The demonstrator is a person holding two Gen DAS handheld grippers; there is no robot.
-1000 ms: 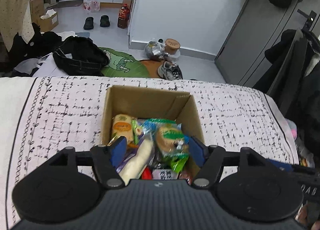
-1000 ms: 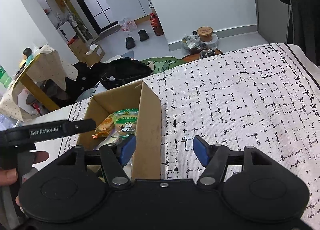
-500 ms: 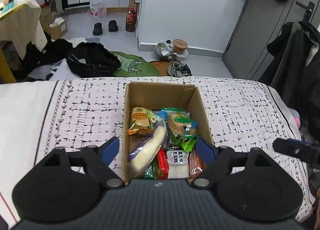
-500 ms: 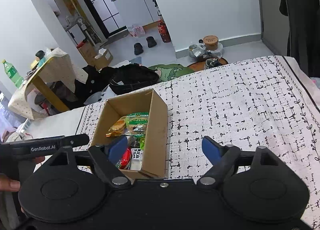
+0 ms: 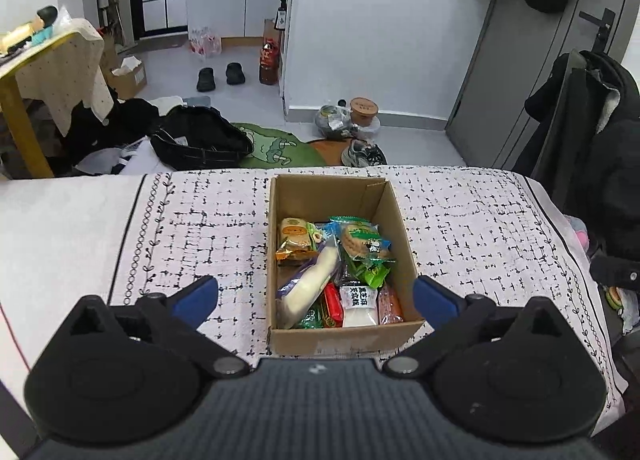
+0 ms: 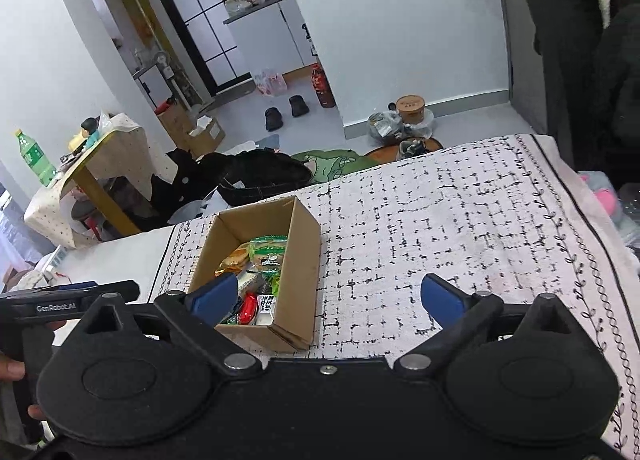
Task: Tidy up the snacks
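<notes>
left gripper (image 5: 316, 302): blue-padded black fingers are standing wide apart, holding nothing, hovering above the near end of the open brown cardboard box (image 5: 344, 334). right gripper (image 6: 324, 300): fingers are likewise spread apart and empty, hanging to the right of the box and slightly nearer than it, its left pad overlapping the box interior in view.

the box is sitting on the white cloth with black dash print (image 5: 192, 227). inside the box: a long white roll in clear wrap (image 5: 310, 286) is lying diagonally, an orange-gold biscuit packet (image 5: 294, 244) at its far left, a green-trimmed round cracker packet (image 5: 362, 246) at far right, a red stick packet (image 5: 332, 300) and a white sachet with black print (image 5: 359, 300) at the near end. no snack is showing on the cloth around the box.

judgement: the packing step is looking finished or nearly so; both tools are sitting clear of the box. next move likely calls for checking for leftovers beyond the box, or tidying the packets.
</notes>
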